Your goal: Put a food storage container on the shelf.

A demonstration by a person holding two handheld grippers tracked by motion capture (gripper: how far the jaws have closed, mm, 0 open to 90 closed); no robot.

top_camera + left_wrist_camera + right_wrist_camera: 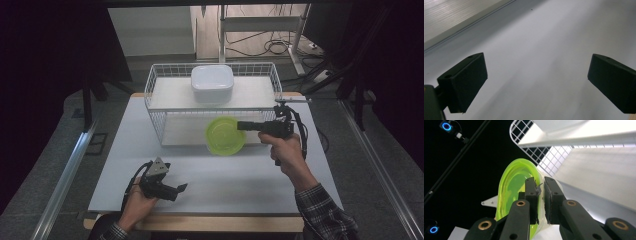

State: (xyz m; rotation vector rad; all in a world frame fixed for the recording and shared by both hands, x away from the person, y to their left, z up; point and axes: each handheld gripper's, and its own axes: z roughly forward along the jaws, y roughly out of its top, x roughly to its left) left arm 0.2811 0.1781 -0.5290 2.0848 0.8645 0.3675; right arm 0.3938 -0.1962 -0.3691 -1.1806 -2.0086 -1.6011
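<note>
On the bench (210, 180), your wire rack (165, 75) carries a white container (212, 83) on its top shelf. At the rack's front, your right hand-held gripper (241, 125) pinches the green bowl's (223, 137) rim, jaws narrow. Well in front of the rack, your left hand-held gripper (181, 188) sits wide, holding nothing.

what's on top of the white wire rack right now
A white lidded container sits on the wire rack's top shelf. Its contents are hidden by the lid. The green bowl is lower, held by the right tool.
</note>
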